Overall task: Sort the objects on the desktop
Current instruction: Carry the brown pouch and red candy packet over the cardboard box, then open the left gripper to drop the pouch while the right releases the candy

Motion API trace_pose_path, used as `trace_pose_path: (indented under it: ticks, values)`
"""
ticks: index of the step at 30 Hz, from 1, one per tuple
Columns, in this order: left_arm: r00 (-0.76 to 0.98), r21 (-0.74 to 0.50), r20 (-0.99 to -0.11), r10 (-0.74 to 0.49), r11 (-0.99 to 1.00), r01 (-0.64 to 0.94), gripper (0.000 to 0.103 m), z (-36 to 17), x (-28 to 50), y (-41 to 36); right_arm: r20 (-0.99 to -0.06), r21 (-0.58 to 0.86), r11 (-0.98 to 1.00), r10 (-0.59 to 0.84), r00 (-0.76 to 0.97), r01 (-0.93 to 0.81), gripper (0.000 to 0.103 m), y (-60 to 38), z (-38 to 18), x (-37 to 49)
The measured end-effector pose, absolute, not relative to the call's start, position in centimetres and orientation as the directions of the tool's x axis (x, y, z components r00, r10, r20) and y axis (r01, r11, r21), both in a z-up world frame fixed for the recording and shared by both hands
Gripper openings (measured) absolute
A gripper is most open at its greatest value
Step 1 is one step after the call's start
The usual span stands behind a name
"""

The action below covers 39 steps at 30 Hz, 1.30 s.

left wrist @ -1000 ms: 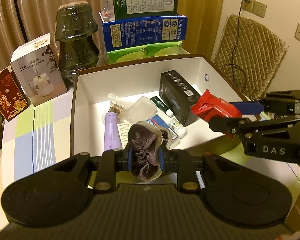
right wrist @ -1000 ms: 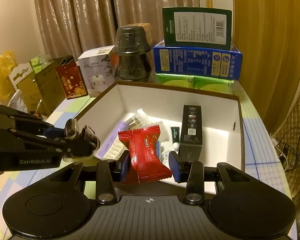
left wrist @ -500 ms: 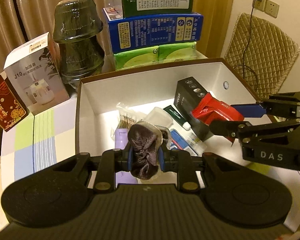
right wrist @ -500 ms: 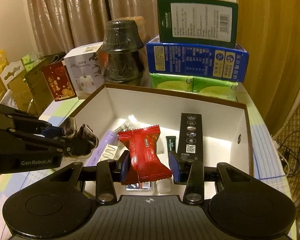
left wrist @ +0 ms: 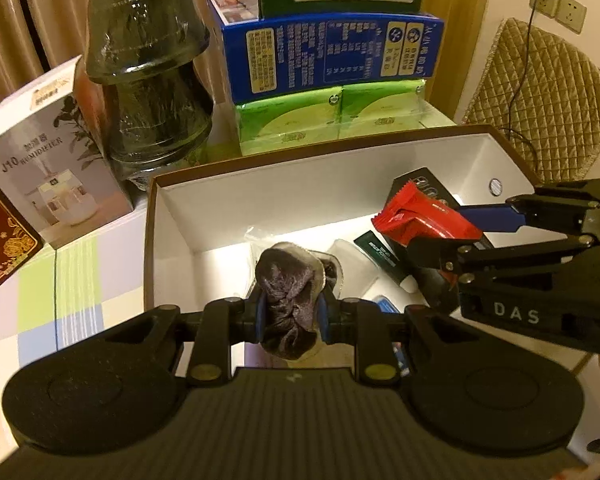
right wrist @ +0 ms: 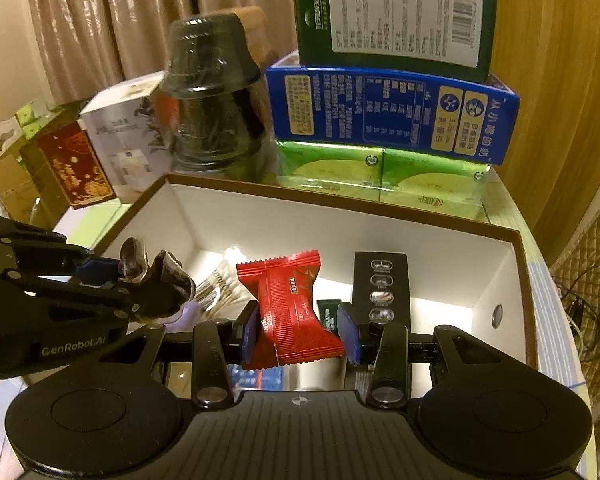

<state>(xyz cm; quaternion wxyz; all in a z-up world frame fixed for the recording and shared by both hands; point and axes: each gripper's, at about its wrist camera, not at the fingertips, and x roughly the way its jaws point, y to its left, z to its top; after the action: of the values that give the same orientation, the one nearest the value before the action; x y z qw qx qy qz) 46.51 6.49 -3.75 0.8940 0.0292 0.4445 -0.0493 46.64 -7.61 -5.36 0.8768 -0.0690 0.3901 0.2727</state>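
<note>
My left gripper [left wrist: 290, 316] is shut on a dark crumpled scrunchie [left wrist: 290, 300] and holds it over the near left part of the white open box [left wrist: 300, 184]. My right gripper [right wrist: 298, 330] is shut on a red snack packet [right wrist: 294, 304] and holds it over the box's middle. The packet also shows in the left wrist view [left wrist: 424, 216], and the scrunchie in the right wrist view [right wrist: 156, 280]. In the box lie a black carton [right wrist: 380, 284], a green-black tube [left wrist: 380, 254], cotton swabs [right wrist: 220, 280] and a blue pack [right wrist: 260, 376].
Behind the box stand a blue carton [left wrist: 332, 54] on green packs [left wrist: 332, 118], with a green carton on top. Stacked dark bowls [left wrist: 148, 76], a humidifier box [left wrist: 48, 168] and a red box [left wrist: 0, 236] stand at left. A quilted chair back [left wrist: 548, 96] is at right.
Both grippers have moved forward over the box with their loads still held. The stacked cartons behind now look closer.
</note>
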Motion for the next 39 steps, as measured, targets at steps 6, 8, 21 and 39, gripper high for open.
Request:
trace_pose_path:
  ticks: [6, 8, 21, 39]
  values:
    - [0.592, 0.022, -0.804, -0.048, 0.994, 0.111, 0.020, -4.6, 48.5, 6.7, -0.730, 0.059, 0.839, 0.406, 0.550, -0.542, 0.039, -6.4, -6.1, 48.4]
    - [0.593, 0.026, -0.804, -0.044, 0.994, 0.110, 0.020, -4.8, 49.1, 6.7, -0.729, 0.056, 0.836, 0.408, 0.550, -0.546, 0.039, -6.3, -6.3, 48.7]
    - [0.590, 0.044, -0.807, -0.027, 0.993, 0.106, 0.028, -5.9, 51.9, 6.8, -0.739, 0.038, 0.841, 0.387, 0.552, -0.539, 0.039, -6.0, -7.6, 50.2]
    - [0.617, 0.060, -0.787, -0.007, 0.994, 0.088, 0.054, -5.2, 51.3, 8.0, -0.716, 0.037, 0.831, 0.410, 0.565, -0.556, 0.040, -5.4, -8.0, 50.6]
